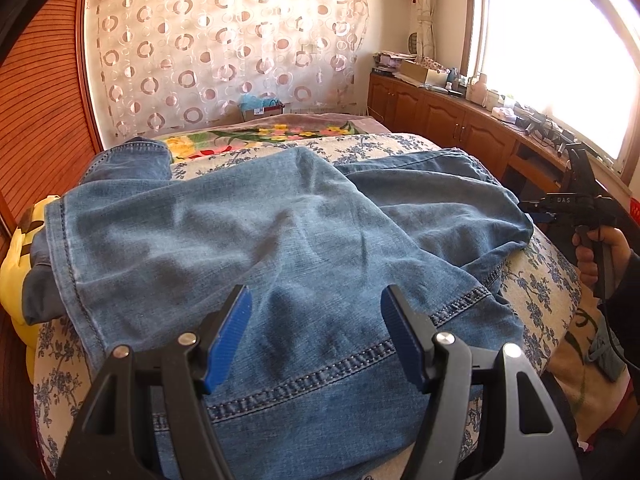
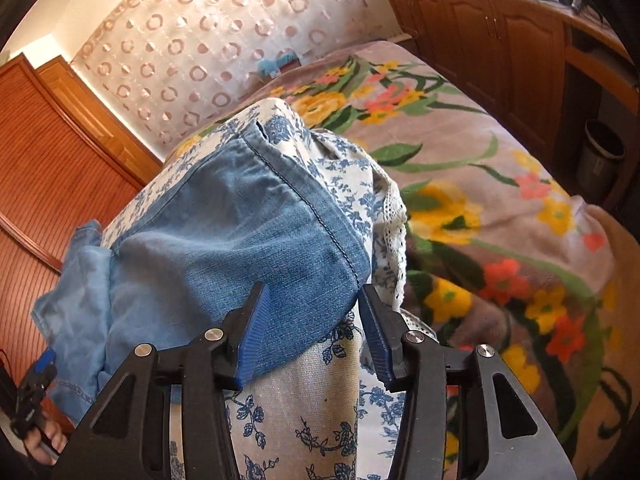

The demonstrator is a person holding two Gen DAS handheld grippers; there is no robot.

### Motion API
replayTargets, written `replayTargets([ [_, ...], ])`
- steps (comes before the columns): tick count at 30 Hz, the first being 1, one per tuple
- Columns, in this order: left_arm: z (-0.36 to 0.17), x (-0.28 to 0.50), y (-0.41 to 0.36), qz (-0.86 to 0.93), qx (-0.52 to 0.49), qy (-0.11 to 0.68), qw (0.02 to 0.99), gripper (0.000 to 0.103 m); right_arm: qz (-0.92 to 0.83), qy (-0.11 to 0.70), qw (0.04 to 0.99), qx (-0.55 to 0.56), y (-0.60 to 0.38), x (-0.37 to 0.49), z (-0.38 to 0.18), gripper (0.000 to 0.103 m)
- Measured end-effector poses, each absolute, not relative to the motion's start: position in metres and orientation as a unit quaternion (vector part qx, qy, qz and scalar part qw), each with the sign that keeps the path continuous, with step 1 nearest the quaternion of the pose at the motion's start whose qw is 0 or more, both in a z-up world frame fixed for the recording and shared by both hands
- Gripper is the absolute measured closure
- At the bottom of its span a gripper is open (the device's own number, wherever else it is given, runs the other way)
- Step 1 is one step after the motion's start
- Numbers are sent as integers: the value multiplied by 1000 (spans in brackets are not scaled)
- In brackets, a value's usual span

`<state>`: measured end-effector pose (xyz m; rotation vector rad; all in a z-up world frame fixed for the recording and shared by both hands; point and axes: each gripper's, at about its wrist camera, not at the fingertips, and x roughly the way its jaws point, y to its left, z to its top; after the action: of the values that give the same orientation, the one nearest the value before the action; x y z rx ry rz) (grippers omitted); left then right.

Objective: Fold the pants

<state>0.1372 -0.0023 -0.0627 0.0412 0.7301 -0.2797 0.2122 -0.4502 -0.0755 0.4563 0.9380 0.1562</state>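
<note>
Blue denim pants (image 1: 280, 220) lie rumpled across a blue-flowered cushion (image 1: 536, 280) on the bed, one leg crossed over the other. My left gripper (image 1: 316, 292) hovers open over the stitched band at the near end, its blue pads wide apart. In the right wrist view, a hemmed corner of the pants (image 2: 224, 232) lies between the parted pads of my right gripper (image 2: 314, 290), which do not press on it. The right gripper (image 1: 568, 204) also shows at the pants' right edge, held by a hand. The left gripper (image 2: 40, 368) appears at the lower left.
A flowered blanket (image 2: 480, 200) covers the bed beyond the cushion (image 2: 304, 400). Wooden cabinets (image 1: 440, 116) with clutter run under the window on the right. A slatted wardrobe (image 1: 40, 120) stands left, with a yellow soft thing (image 1: 12, 272) beside it. A waste bin (image 2: 604, 156) sits by the cabinets.
</note>
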Motion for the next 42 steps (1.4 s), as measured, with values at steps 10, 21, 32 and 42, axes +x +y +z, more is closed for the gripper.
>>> replayTargets([
  [10, -59, 133, 6, -130, 13, 349, 928, 36, 66, 419, 871, 248, -454, 210, -51, 95],
  [21, -38, 115, 45, -97, -6, 324, 941, 36, 149, 356, 904, 182, -356, 210, 38, 95],
  [32, -16, 83, 100, -52, -26, 296, 953, 36, 327, 342, 874, 113, -164, 184, 80, 95],
  [42, -19, 73, 133, -22, -43, 296, 954, 36, 412, 389, 822, 44, -67, 138, 43, 95],
])
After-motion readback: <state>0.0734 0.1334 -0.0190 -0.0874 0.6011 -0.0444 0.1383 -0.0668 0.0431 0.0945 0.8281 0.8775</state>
